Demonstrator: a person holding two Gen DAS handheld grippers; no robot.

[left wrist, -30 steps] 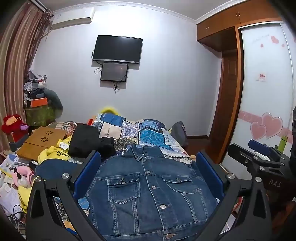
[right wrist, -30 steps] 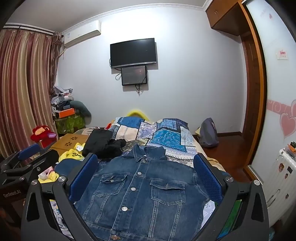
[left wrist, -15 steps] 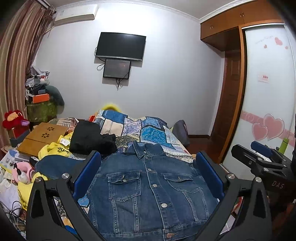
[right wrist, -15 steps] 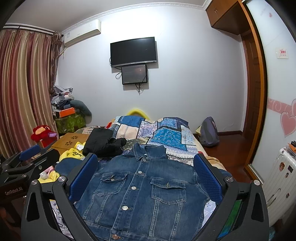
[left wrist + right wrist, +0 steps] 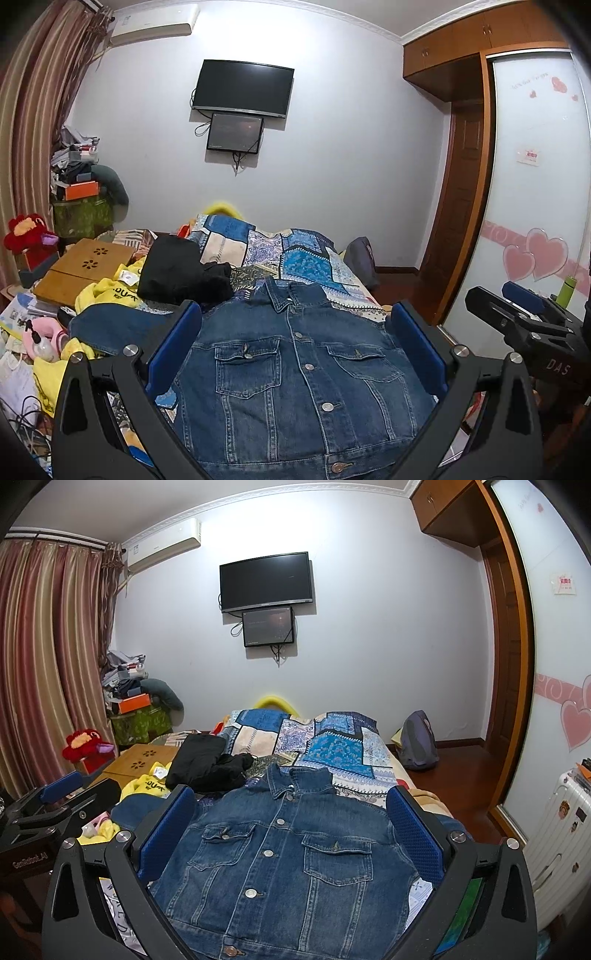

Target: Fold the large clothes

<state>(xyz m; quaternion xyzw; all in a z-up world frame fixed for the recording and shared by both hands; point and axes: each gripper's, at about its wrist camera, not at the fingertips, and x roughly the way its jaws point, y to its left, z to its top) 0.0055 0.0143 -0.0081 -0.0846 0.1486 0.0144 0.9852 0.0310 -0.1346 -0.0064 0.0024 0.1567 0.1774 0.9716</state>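
Observation:
A blue denim jacket point(image 5: 295, 369) lies flat and buttoned, front up, collar away from me, on the bed; it also shows in the right wrist view point(image 5: 284, 860). One sleeve point(image 5: 118, 328) lies out to the left. My left gripper point(image 5: 295, 339) is open and empty, held above the jacket's lower half. My right gripper point(image 5: 291, 819) is open and empty, also above the jacket. The right gripper shows at the right edge of the left wrist view point(image 5: 524, 317), and the left gripper shows at the left of the right wrist view point(image 5: 55, 801).
A patchwork quilt point(image 5: 280, 254) covers the bed beyond the jacket. Black clothes point(image 5: 177, 273), a yellow garment point(image 5: 107, 291) and a wooden board point(image 5: 81, 266) lie to the left. A backpack point(image 5: 417, 742) sits on the floor at right, a white suitcase point(image 5: 561, 834) beside the wardrobe.
Both views have tilted slightly; the jacket sits a little lower in the left wrist view. Both grippers stay open and the jacket has not moved.

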